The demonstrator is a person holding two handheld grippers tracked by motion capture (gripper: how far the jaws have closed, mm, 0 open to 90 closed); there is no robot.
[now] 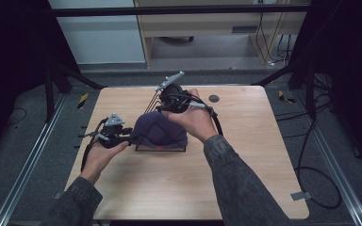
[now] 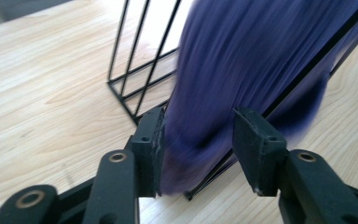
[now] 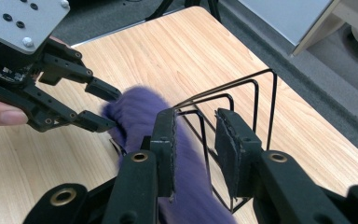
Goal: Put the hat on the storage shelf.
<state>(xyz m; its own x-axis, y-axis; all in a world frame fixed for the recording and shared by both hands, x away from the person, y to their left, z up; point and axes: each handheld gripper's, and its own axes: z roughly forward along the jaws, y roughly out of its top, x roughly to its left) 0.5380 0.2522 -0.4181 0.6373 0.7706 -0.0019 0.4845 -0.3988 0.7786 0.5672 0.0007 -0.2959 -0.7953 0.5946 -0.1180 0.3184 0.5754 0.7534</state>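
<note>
My left gripper is parted now, cap loose between its pads. The cap drapes over the wire rack mid-table. My right gripper, apart too, straddles rack wires beside it, nearer the crown.

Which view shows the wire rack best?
Right gripper view: the wire rack shows its upright loops clear of the purple cap. The left gripper view shows a corner and some bars; in the high view the cap covers most of it.
</note>
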